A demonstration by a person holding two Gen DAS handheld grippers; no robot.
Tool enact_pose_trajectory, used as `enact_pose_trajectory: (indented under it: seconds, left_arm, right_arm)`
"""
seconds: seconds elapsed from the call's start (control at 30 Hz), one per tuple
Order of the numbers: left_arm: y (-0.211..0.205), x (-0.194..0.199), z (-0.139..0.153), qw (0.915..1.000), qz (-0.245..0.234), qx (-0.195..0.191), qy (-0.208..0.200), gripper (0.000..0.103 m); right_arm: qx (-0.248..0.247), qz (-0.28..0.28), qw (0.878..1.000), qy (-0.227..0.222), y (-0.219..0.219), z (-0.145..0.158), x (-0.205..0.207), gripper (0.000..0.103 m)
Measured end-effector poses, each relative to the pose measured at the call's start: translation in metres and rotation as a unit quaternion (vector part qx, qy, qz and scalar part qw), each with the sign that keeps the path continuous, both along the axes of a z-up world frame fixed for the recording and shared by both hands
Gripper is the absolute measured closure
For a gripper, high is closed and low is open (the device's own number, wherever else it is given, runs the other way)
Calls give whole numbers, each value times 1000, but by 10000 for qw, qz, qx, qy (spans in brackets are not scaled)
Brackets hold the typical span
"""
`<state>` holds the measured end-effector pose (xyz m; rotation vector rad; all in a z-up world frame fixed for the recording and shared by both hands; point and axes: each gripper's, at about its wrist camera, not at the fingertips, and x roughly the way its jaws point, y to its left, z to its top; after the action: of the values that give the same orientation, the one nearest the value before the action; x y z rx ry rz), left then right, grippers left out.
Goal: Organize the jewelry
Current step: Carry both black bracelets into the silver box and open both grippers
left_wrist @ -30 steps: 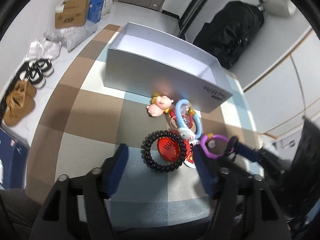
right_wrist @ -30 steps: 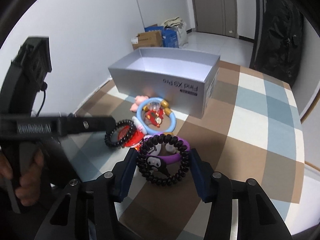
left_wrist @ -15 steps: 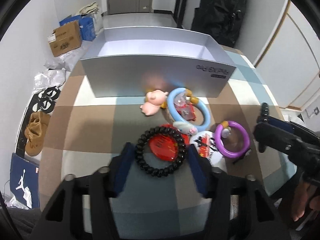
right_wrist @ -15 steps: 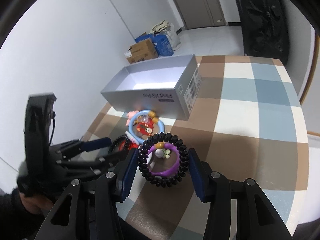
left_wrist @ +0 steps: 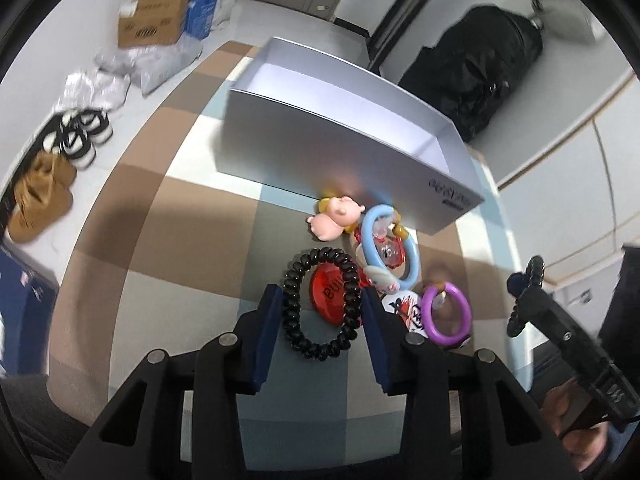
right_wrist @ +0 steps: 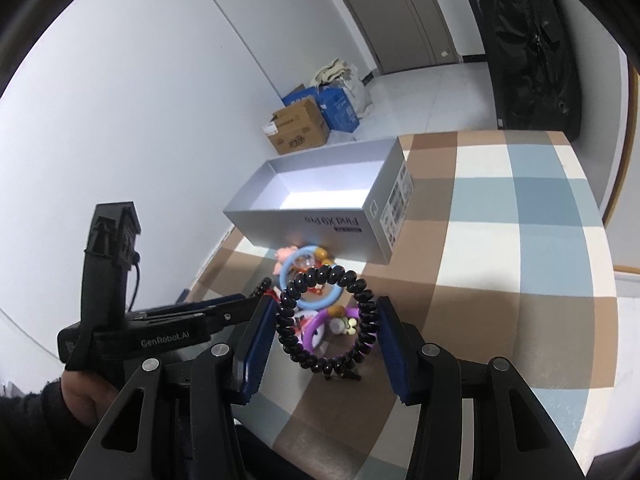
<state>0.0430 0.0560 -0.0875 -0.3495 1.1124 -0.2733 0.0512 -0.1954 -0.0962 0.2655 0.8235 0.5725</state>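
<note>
Box (right_wrist: 320, 216) label side, only from the right claw (right_wrist: 326, 332).

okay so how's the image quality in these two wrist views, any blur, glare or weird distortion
Left wrist view: motion blur smears the shoes and bags at the left edge; a bright patch glares on the grey box wall. Right wrist view: sharper, with light pooling on the box floor. Both: strong fisheye bending of the checked tablecloth and walls, with dark corner vignetting.

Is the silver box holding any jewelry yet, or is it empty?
Empty, as far as shown: the silver box shows only bare floor inside in both views. The near inner corner stays hidden behind its front wall.
</note>
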Motion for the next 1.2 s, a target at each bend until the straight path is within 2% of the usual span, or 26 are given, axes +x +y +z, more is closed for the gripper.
enact_pose_trajectory:
  seconds: [0.1,0.4,0.6,0.8,1.03,1.13,1.17,1.2]
  left_arm:
    - [4,-1,12,9997,87,-175,-114,69]
    - [3,9,71,9936,121,-587,-961,69]
    - [-7,45,82,9911,-103,-523,-1216,69]
    - [-7,89,61,9932,-312,-647,-918,69]
    - [-5,108,44,9947,-388,-765,-572,67]
    - [-6,111,43,9934,-470,-948,-438,59]
    - [-5,111,43,9927,-480,-1009,-448,53]
    - [-5,111,45,9926,-471,-1007,-484,48]
  right_arm:
    - [61,-44,10000,-41,-2,3,2,54]
    - [196,-1,9996,-205,2,38,25,54]
    - [386,39,9990,-218,17,65,64,53]
    - [-59,192,9998,-52,39,58,103,53]
    - [-34,219,9992,324,44,31,139,52]
    - [55,197,9985,514,44,20,149,51]
    - [101,203,9982,558,43,18,152,49]
    - [152,211,9981,567,42,18,153,43]
